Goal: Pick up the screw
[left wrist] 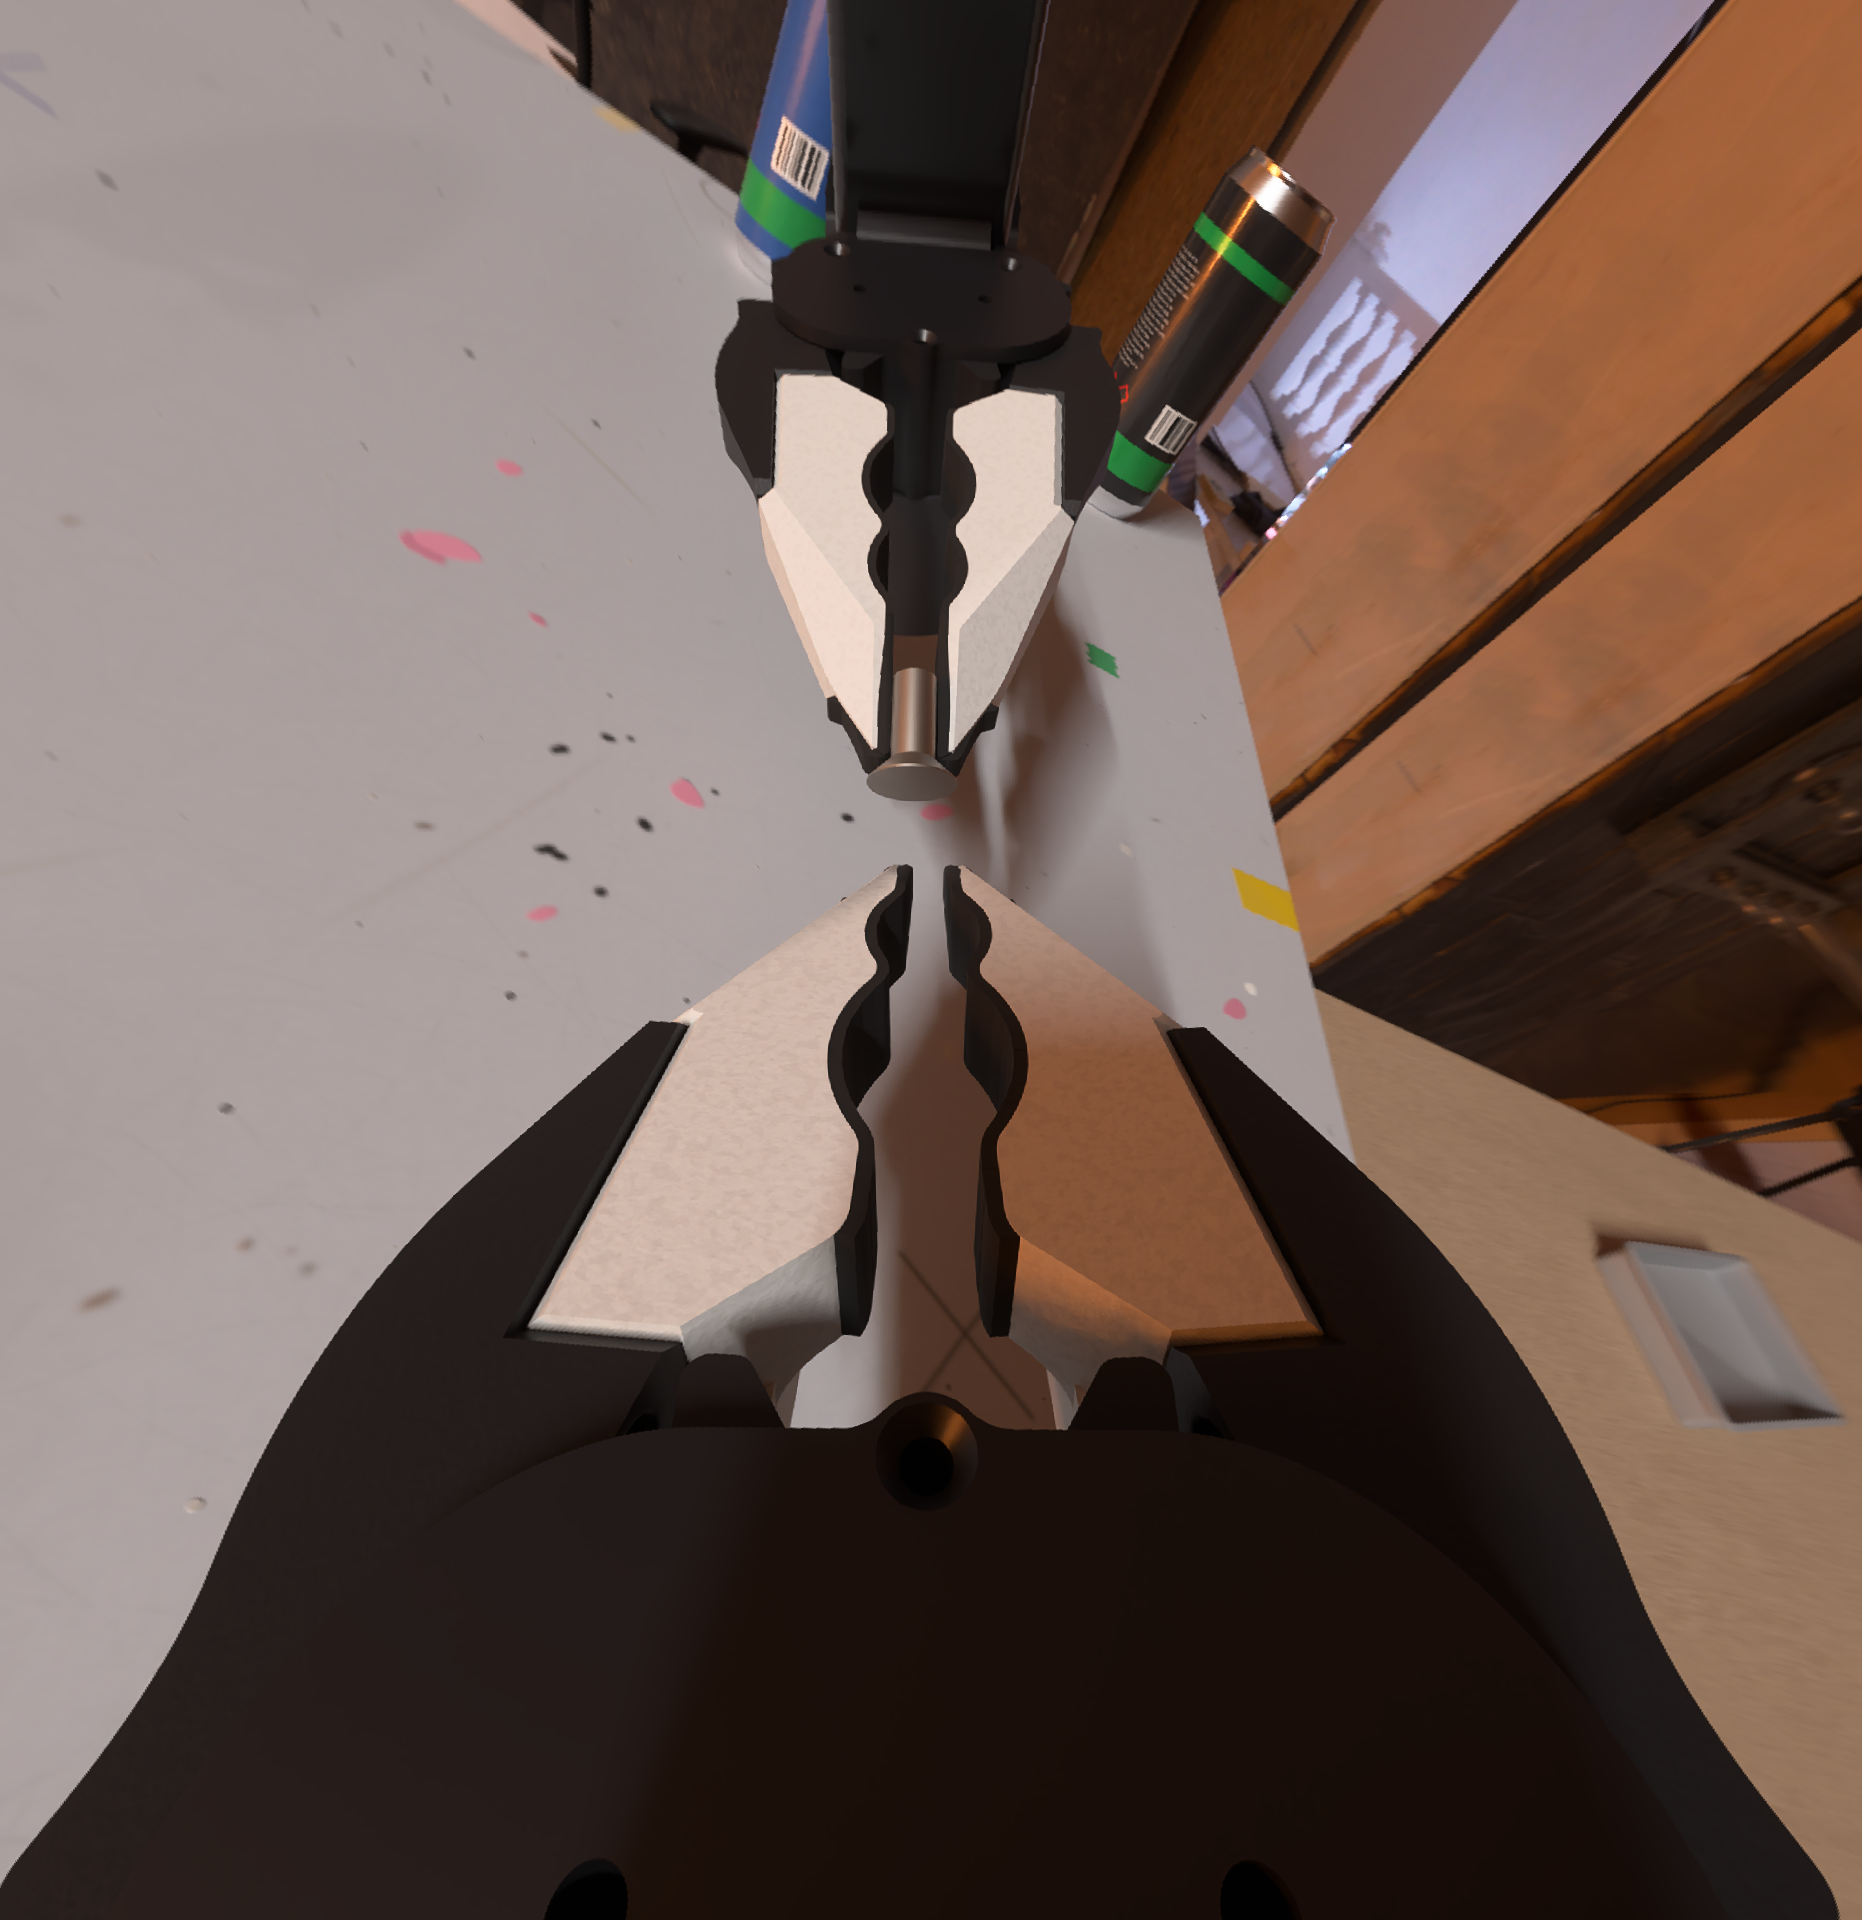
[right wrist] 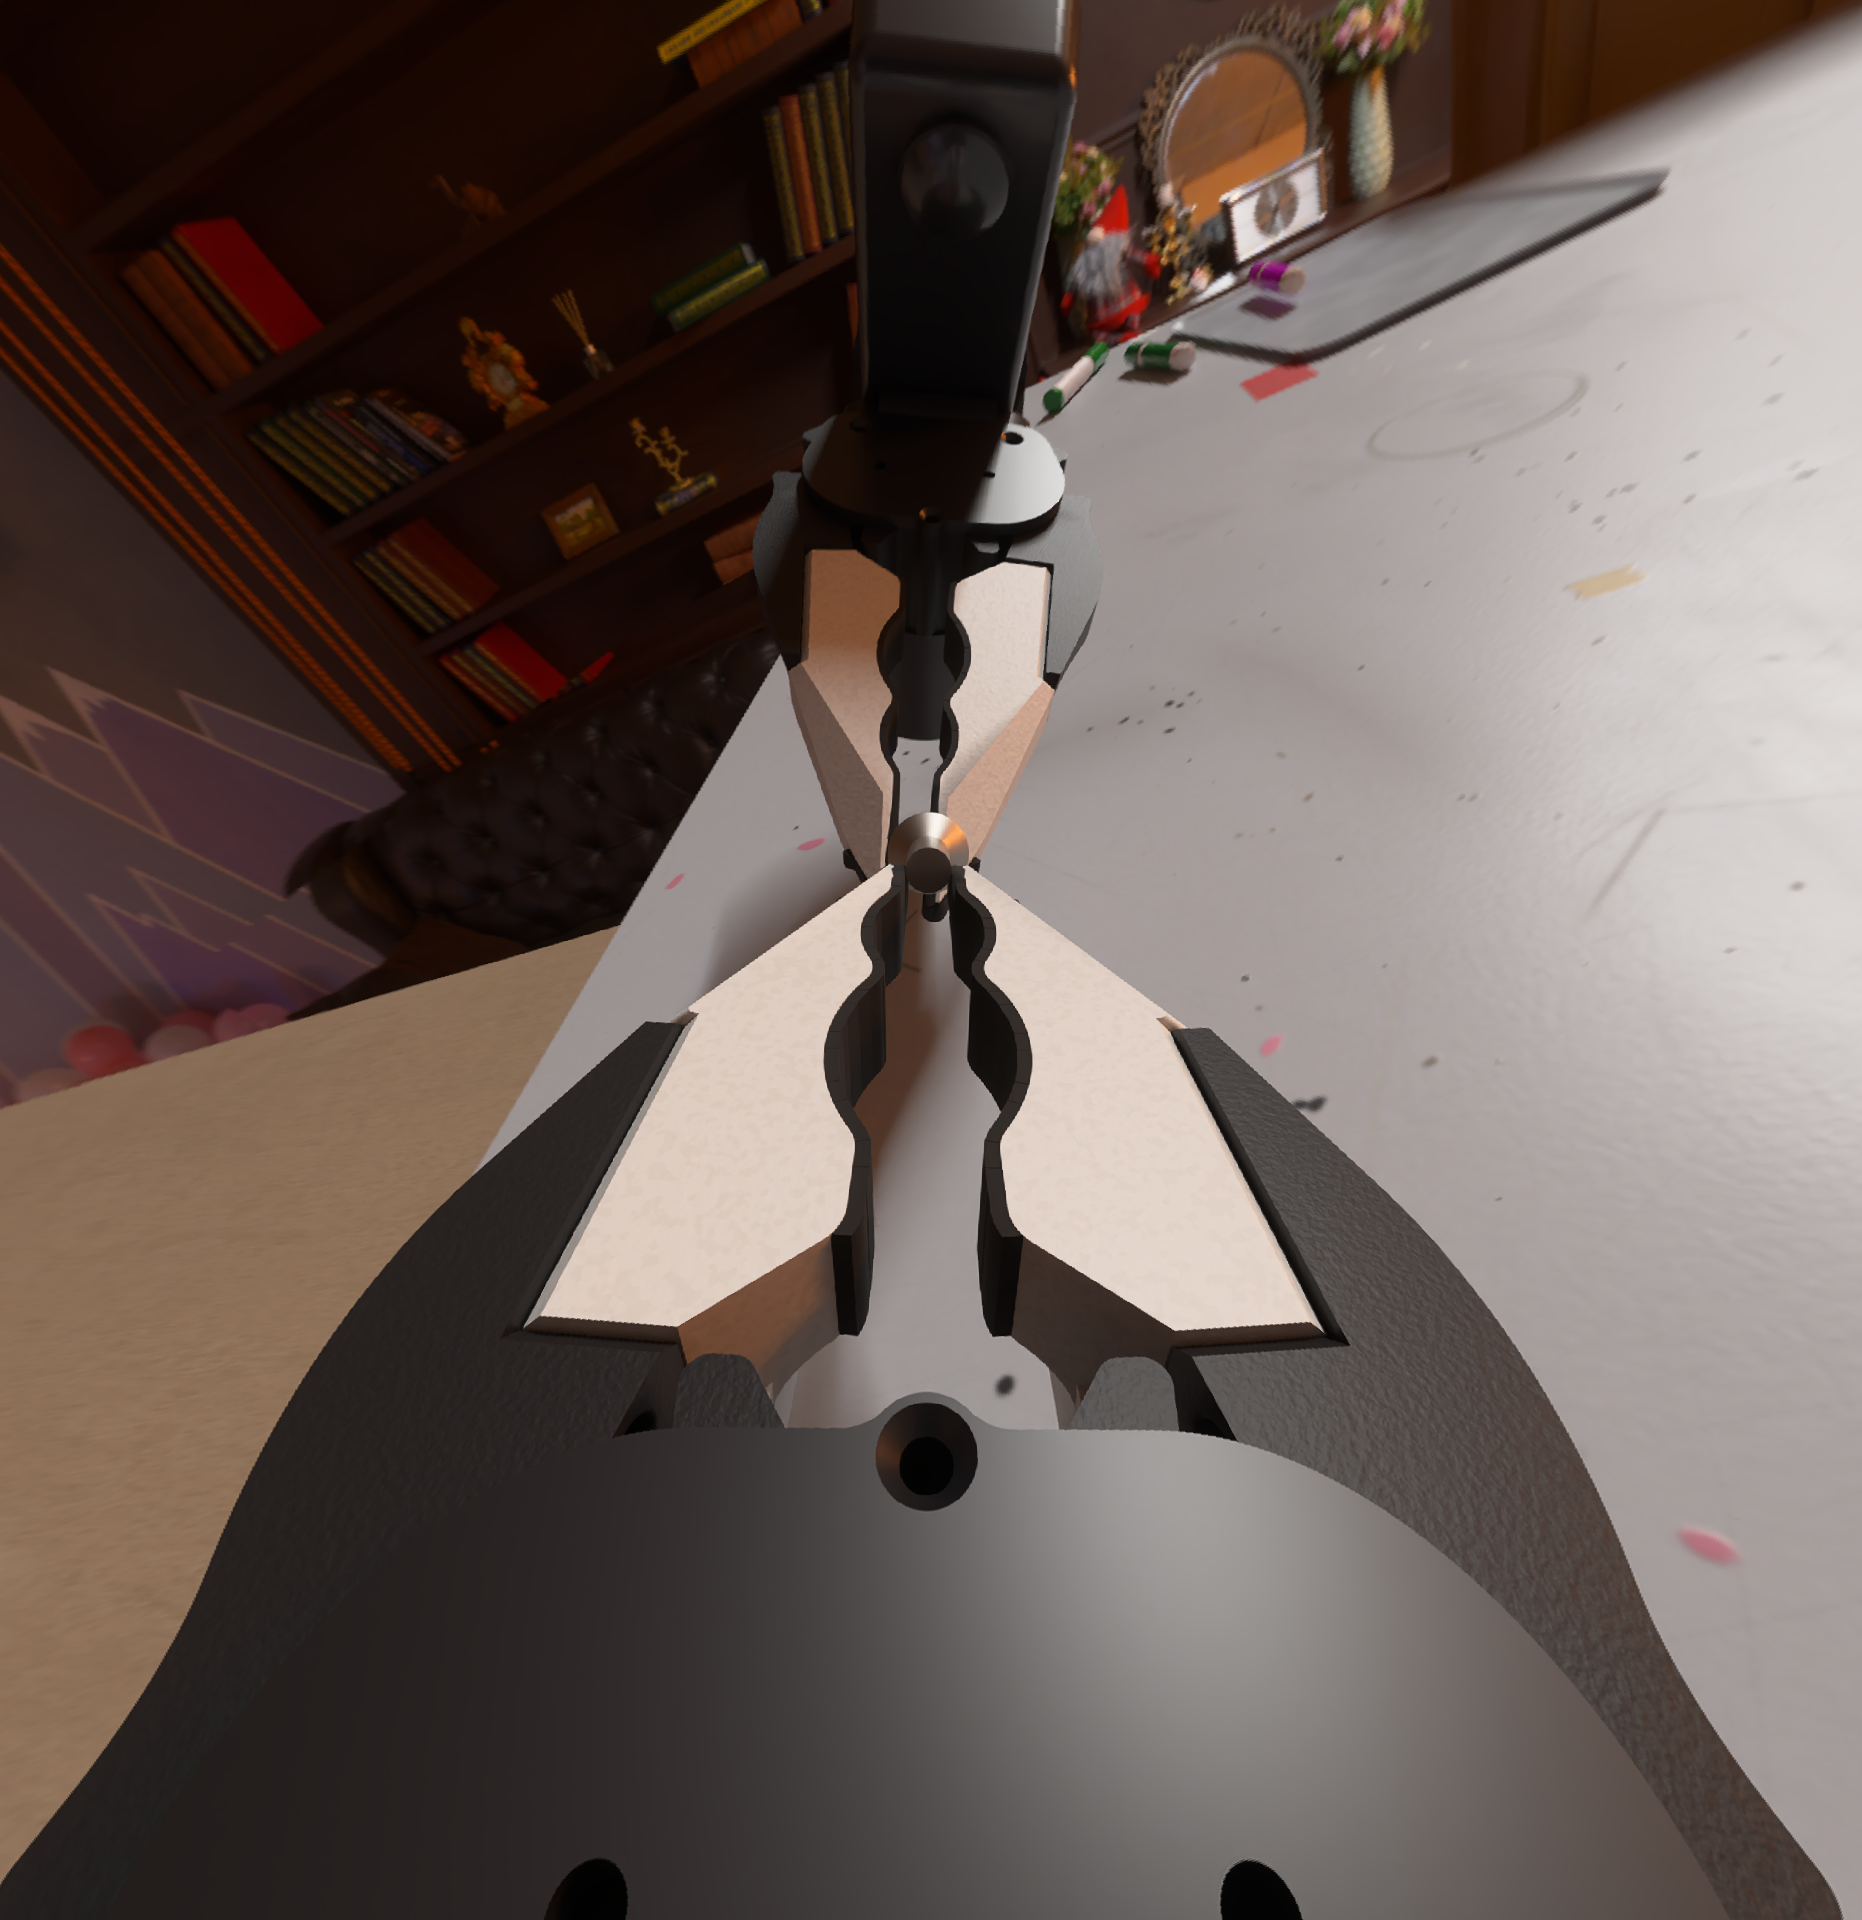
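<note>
1. short steel screw (left wrist: 911, 727), smooth grey shank with a flat round head, sits clamped between the tips of the right gripper (left wrist: 911, 717); the head pokes out beyond the tips, toward the left gripper (left wrist: 927, 883).
2. the screw looks clear of the pale grey paint-speckled table (left wrist: 283, 623), though the gap under it is hard to read.
3. left gripper's tongs are nearly together, a thin slit between the tips, nothing in them. it sits just in front of the screw head, not touching in the left wrist view; in the right wrist view its tips (right wrist: 927, 831) are right behind the head (right wrist: 928, 844), contact uncertain.
4. handling guess: small, light, rigid, not fragile. polished metal, so likely slippery. best hold is across the shank, just behind the head, so the head acts as a stop.
5. finger pads (left wrist: 1010, 623) are matte, off-white, faintly grainy, with wavy scalloped inner edges; frames are matte black.
6. beyond the screw, near the table's far edge: a black can with a green band (left wrist: 1207, 343) and a blue can with a green band (left wrist: 787, 156), both upright.
</note>
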You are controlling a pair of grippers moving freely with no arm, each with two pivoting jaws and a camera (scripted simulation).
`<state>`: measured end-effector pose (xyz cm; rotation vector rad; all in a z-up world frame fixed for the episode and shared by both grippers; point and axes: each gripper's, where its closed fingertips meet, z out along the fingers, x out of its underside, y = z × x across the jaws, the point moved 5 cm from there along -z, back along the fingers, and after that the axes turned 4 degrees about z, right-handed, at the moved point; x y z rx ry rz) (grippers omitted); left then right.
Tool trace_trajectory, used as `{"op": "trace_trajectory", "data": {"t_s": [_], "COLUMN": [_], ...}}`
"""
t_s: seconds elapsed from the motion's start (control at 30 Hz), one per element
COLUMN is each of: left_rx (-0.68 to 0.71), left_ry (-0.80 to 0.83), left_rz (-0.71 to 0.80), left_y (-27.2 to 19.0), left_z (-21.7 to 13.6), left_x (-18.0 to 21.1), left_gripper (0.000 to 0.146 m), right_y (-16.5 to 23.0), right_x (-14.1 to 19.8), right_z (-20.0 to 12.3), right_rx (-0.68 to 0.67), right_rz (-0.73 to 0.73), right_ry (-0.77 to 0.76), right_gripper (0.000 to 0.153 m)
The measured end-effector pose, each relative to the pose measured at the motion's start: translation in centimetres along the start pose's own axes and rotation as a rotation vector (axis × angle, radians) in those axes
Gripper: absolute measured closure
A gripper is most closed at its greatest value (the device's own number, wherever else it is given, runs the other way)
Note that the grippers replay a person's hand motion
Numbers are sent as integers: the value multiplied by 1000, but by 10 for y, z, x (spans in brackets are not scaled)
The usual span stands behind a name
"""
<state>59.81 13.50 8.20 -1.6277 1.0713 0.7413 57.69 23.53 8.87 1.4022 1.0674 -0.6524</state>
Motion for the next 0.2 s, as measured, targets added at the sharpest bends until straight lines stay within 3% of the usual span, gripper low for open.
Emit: {"op": "trace_trajectory", "data": {"t_s": [0.2], "left_rx": [-86], "left_ry": [-62], "left_rz": [144], "left_y": [1], "left_z": [-7], "left_x": [-9], "left_gripper": [140], "right_y": [3], "right_x": [-11], "right_z": [-5], "right_rx": [68], "right_rz": [-147], "right_ry": [-91], "right_gripper": [145]}}
